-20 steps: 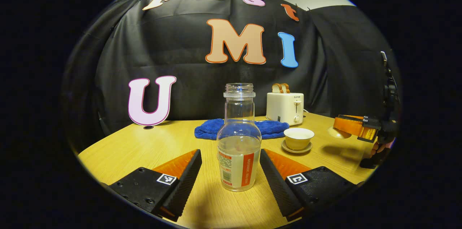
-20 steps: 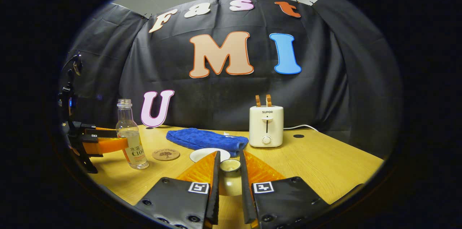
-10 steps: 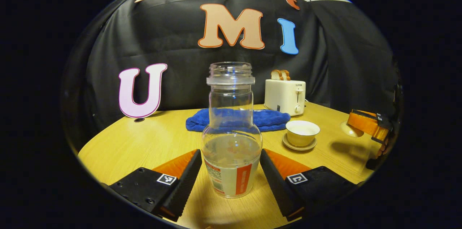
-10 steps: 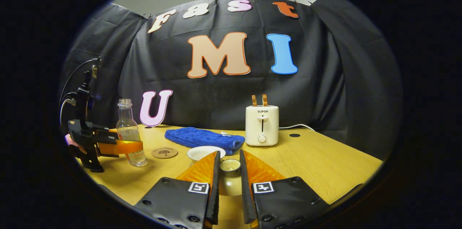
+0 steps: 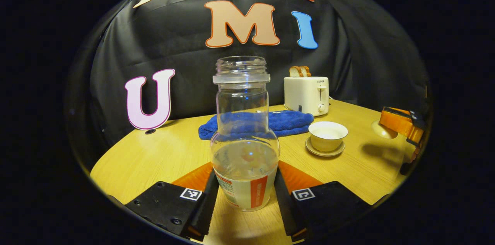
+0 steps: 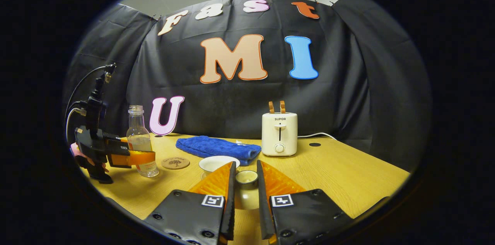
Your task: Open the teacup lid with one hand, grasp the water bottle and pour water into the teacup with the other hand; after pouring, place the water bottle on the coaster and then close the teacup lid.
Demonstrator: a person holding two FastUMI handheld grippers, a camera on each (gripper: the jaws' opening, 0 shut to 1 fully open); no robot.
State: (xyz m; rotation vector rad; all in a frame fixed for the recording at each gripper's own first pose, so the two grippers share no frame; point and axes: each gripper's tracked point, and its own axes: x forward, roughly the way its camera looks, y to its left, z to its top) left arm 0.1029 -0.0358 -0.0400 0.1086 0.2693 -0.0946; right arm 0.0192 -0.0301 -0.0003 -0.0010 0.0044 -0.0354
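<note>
Since a second ago, the left tongs [image 5: 244, 198] have been brought around the water bottle [image 5: 244, 148], now clamped between them. The teacup lid [image 6: 246, 177] is held clamped in the right tongs [image 6: 245, 194], the open teacup [image 5: 328, 136] right of the left tongs. Pouring, coaster [image 6: 175, 163] placement and closing are left.

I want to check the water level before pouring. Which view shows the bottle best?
The left gripper view: the bottle stands close and centred between that gripper's fingers, with the water line plain through the clear wall. The right gripper view shows the bottle small and far off, partly covered by the left gripper.
</note>
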